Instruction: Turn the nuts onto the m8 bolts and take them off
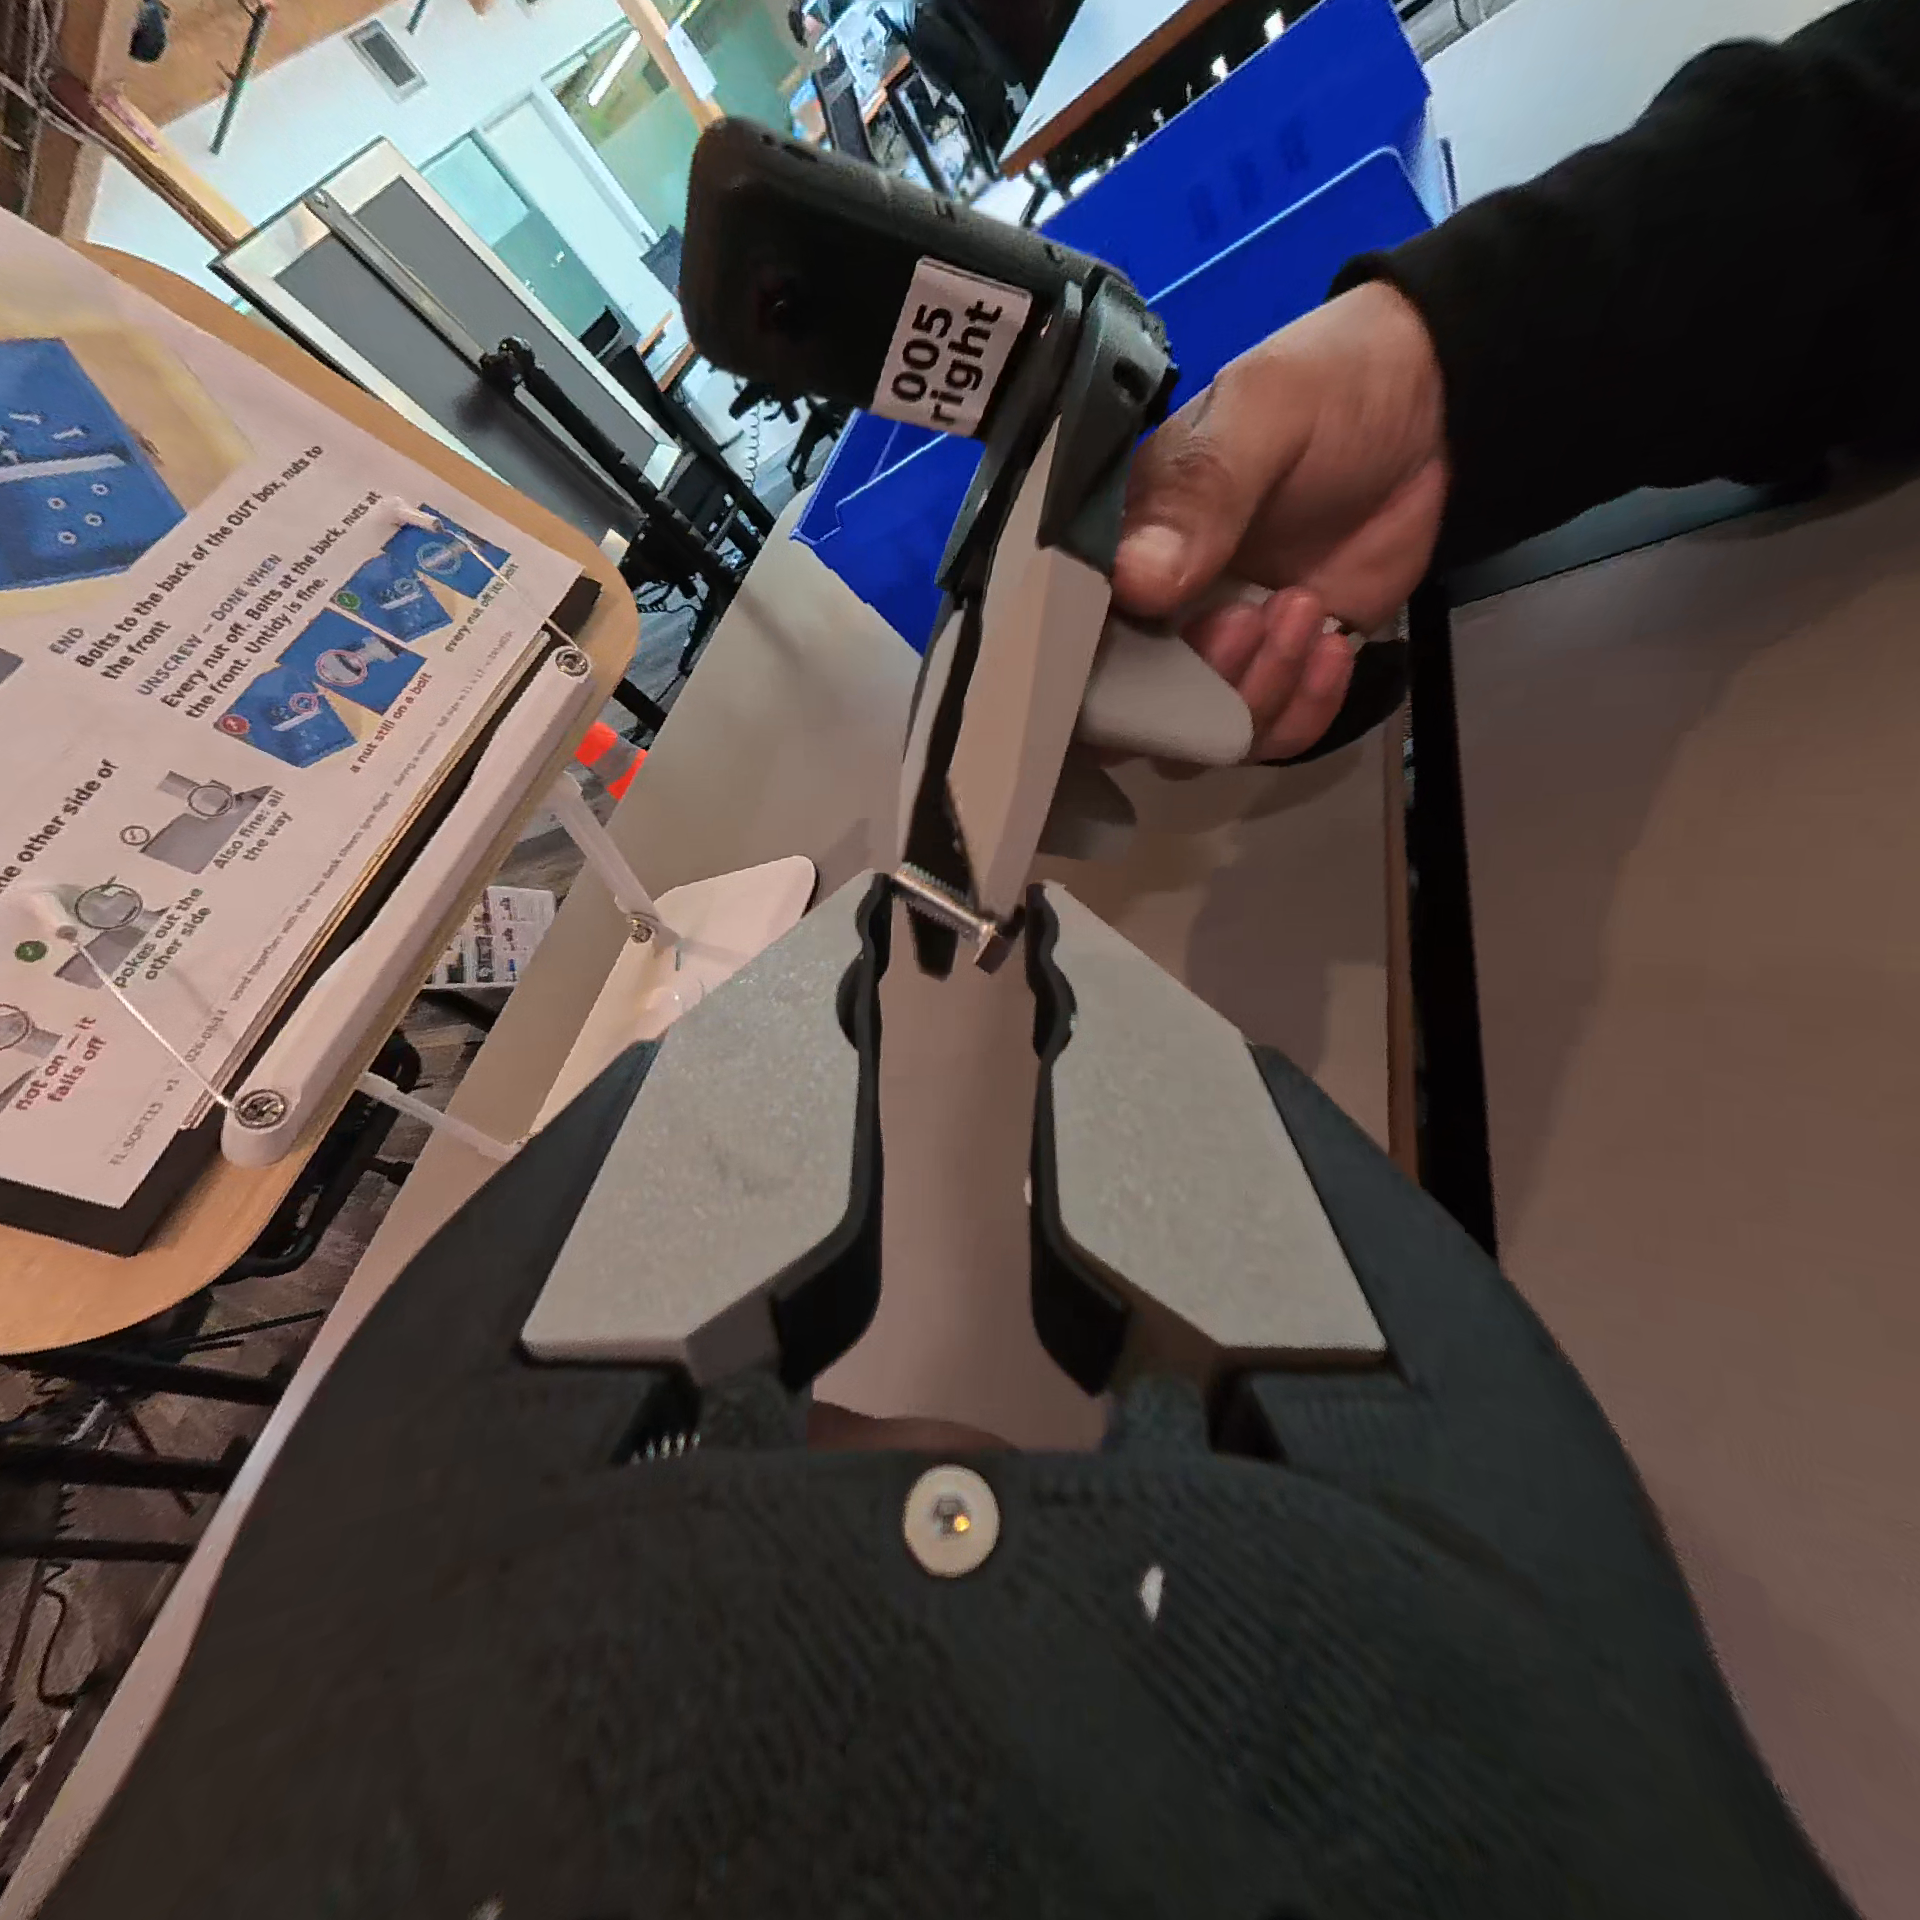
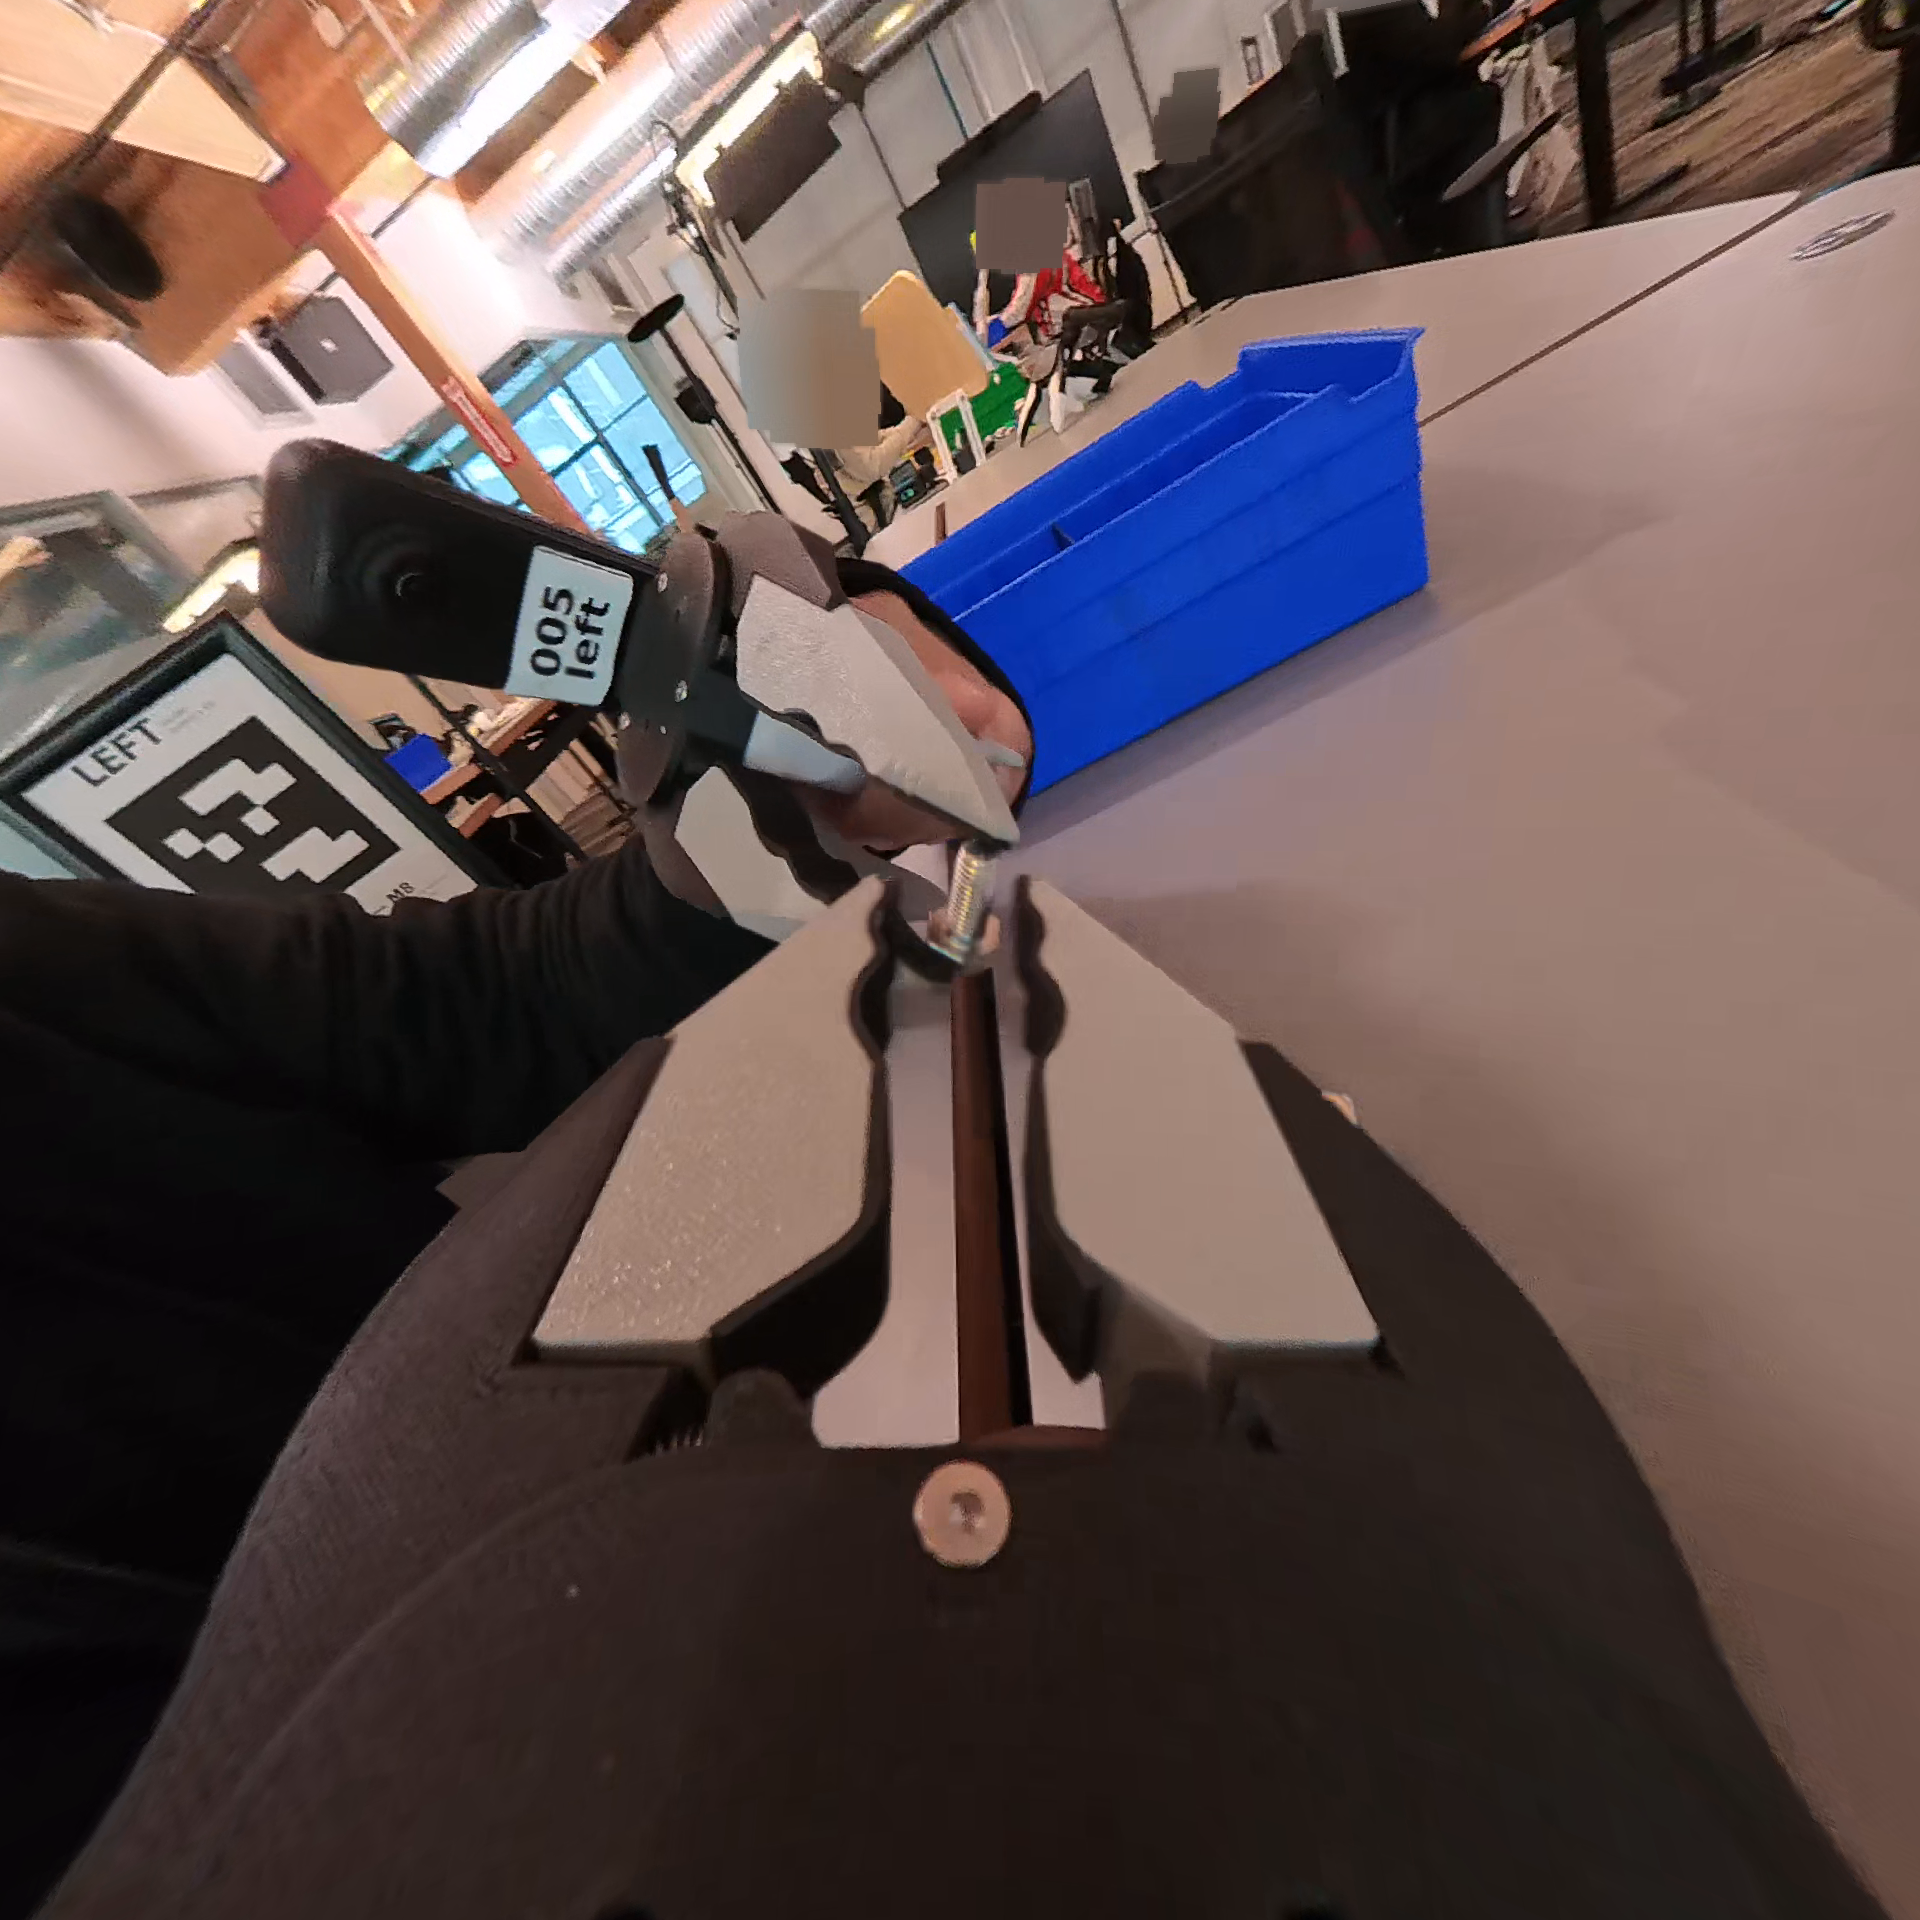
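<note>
Two claws meet at one bolt above the tabletop

Nearest, in the left wrist view, the left claw [image 1: 956, 925] stands partly open, its fingertips either side of the bolt [image 1: 948, 916] with a gap at the head, so I cannot tell whether it grips. The right claw [image 1: 961, 914] appears closed on the bolt near its head; in its own view a nut [image 2: 961, 943] seems to sit at the lower end. To do this well, I judge, keep the bolt's axis still and turn squarely so the threads do not cross. Beyond, a blue bin [image 2: 1195, 561] rests on the tabletop [image 2: 1558, 831], and an instruction sheet [image 1: 208, 727] stands to the left.
</note>
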The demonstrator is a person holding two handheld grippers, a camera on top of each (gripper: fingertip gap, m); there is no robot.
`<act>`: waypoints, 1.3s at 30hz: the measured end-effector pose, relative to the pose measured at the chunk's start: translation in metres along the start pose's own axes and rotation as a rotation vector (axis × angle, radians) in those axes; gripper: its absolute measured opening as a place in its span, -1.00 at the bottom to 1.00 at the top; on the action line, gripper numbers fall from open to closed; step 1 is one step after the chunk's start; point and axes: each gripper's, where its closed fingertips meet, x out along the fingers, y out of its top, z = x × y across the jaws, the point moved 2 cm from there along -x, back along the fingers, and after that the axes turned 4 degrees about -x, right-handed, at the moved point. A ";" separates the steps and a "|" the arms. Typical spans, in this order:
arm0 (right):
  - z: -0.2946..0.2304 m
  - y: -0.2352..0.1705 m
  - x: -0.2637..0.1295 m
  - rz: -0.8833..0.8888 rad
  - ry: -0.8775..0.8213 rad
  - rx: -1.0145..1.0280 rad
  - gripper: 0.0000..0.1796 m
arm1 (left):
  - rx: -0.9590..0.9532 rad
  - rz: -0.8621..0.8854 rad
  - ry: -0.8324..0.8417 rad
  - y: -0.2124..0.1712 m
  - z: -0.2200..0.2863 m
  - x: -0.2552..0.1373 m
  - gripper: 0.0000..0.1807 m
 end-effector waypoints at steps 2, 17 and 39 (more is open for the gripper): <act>0.003 -0.002 0.004 0.007 -0.007 0.006 -0.94 | -0.010 0.004 -0.012 -0.001 0.003 0.000 -0.74; -0.004 0.013 -0.007 0.121 -0.028 -0.106 -0.96 | -0.685 0.176 -0.345 0.011 0.016 -0.010 -0.75; -0.027 0.003 0.004 0.065 0.075 -0.174 -0.96 | -0.846 0.237 -0.396 0.010 0.011 -0.009 -0.85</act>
